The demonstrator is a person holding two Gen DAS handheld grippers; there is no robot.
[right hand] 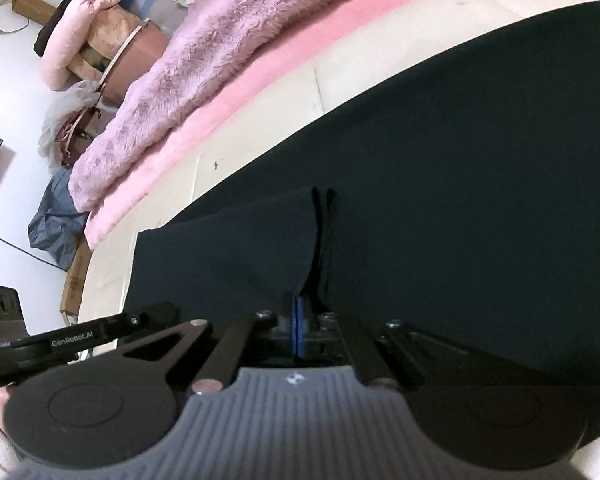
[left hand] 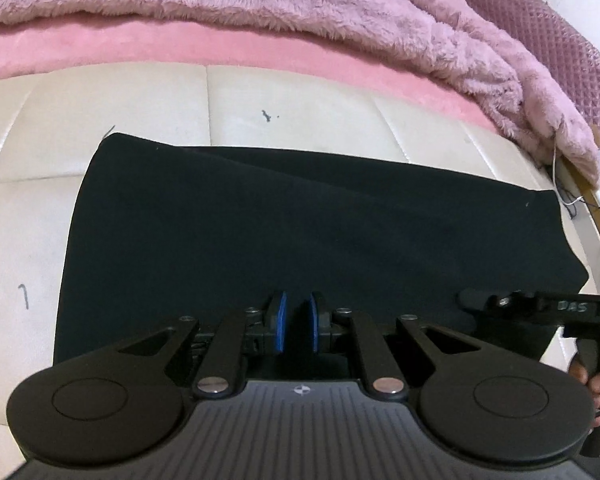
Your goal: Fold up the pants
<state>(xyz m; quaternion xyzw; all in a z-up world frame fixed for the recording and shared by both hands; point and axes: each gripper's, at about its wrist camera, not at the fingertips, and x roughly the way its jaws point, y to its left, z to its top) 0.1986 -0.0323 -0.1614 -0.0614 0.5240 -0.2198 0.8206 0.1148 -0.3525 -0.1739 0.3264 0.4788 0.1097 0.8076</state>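
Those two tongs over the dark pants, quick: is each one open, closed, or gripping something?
Left tongs: nearly closed, a narrow gap between the blue pads; any grip on the pants cannot be told.
Right tongs: shut on a raised fold of the pants.

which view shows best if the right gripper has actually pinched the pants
The right wrist view. There the right gripper has its blue pads together, with a raised fold of the black pants running up from them. The left wrist view shows only that gripper's side at the right edge, fingertips not visible.
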